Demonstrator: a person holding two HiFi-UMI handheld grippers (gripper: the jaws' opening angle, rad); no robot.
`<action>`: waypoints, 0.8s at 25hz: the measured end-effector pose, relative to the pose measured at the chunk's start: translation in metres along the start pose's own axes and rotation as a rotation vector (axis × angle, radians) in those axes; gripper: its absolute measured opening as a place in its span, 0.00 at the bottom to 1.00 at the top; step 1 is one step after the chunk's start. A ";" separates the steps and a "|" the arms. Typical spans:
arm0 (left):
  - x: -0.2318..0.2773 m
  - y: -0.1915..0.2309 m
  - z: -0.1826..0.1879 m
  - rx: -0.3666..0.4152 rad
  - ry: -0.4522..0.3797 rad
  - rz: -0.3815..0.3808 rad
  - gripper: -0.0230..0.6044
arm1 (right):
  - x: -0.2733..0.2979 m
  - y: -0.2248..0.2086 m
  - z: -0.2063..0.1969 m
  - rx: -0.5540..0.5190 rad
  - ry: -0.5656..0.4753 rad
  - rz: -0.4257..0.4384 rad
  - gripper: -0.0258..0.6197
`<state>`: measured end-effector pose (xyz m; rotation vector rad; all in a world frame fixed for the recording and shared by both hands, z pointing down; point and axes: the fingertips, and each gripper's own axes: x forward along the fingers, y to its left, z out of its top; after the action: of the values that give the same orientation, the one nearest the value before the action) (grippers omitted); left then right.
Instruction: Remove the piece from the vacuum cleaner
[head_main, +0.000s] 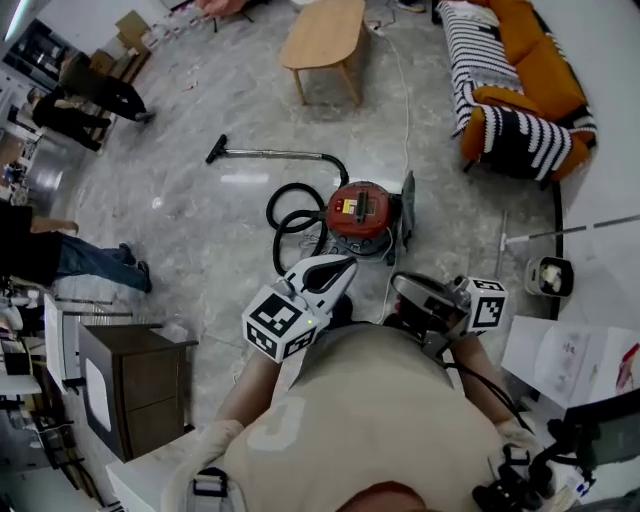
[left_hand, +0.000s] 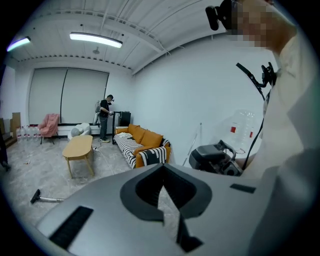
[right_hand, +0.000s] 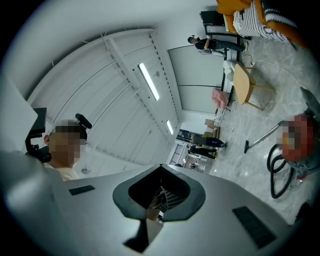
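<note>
The fingers of my left gripper (left_hand: 162, 167) are together with nothing between them. The right gripper (right_hand: 161, 167) is the same, its fingers closed on nothing. In the head view both sit just above my chest at the lower middle of the frame, the left pointing up the frame and slightly right, and neither touches anything.

The vacuum cleaner (head_main: 360, 212) stands on the grey floor (head_main: 200, 200) at the centre of the frame, above both grippers and apart from them. It is a red canister with a black top. I cannot tell from here which piece is the one to come off.

Its black hose (head_main: 292, 215) coils in loops at the canister's left side, directly between my left gripper and the machine. The metal wand (head_main: 275, 153) runs from the hose toward the upper left and ends in a dark floor nozzle (head_main: 216, 149). A grey panel (head_main: 407, 212) stands against the canister's right side, and a white cord (head_main: 405, 100) trails up the frame from there.

Further out, a wooden coffee table (head_main: 325, 35) is at the top centre and an orange sofa (head_main: 540, 60) with a striped throw is at the upper right. A dark cabinet (head_main: 135, 385) is at the lower left, and people stand along the left edge.
</note>
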<state>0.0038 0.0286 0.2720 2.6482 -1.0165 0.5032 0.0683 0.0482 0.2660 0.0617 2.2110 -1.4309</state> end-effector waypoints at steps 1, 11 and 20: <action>0.005 0.000 0.001 0.020 0.011 -0.003 0.03 | -0.003 -0.001 0.003 -0.005 -0.010 -0.006 0.04; 0.047 0.008 -0.004 0.090 0.081 -0.099 0.03 | -0.033 -0.013 0.028 -0.019 -0.149 -0.092 0.04; 0.059 0.061 -0.005 0.075 0.085 -0.148 0.03 | 0.003 -0.050 0.042 -0.010 -0.139 -0.209 0.04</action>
<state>0.0021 -0.0492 0.3075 2.7161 -0.7841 0.6259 0.0666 -0.0106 0.2930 -0.2712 2.1602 -1.4848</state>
